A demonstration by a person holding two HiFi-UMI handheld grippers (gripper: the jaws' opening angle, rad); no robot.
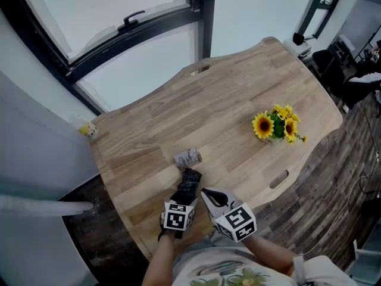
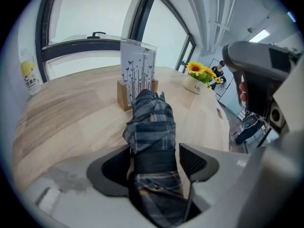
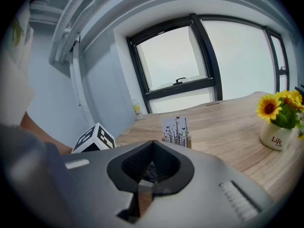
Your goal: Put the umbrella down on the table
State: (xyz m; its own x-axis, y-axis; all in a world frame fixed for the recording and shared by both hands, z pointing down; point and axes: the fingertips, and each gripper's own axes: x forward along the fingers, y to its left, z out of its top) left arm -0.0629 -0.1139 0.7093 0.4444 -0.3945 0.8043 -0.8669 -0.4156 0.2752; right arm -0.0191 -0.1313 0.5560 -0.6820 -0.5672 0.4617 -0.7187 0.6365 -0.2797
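A folded dark plaid umbrella (image 1: 189,182) lies near the front edge of the wooden table (image 1: 238,94), its tip pointing at a small card stand. In the left gripper view the umbrella (image 2: 152,125) runs lengthwise between the jaws of my left gripper (image 2: 154,164). The jaws stand open, with a clear gap at the right pad. In the head view my left gripper (image 1: 188,190) is over the umbrella's near end. My right gripper (image 1: 206,193) is just to its right, shut and holding nothing. In its own view the right gripper (image 3: 152,145) has its tips together.
The card stand (image 1: 187,158) (image 2: 137,72) (image 3: 176,132) sits just beyond the umbrella. A pot of sunflowers (image 1: 277,125) (image 2: 199,77) (image 3: 280,118) stands at the right. A small yellow-labelled bottle (image 1: 88,128) (image 2: 29,75) is at the far left corner by the window.
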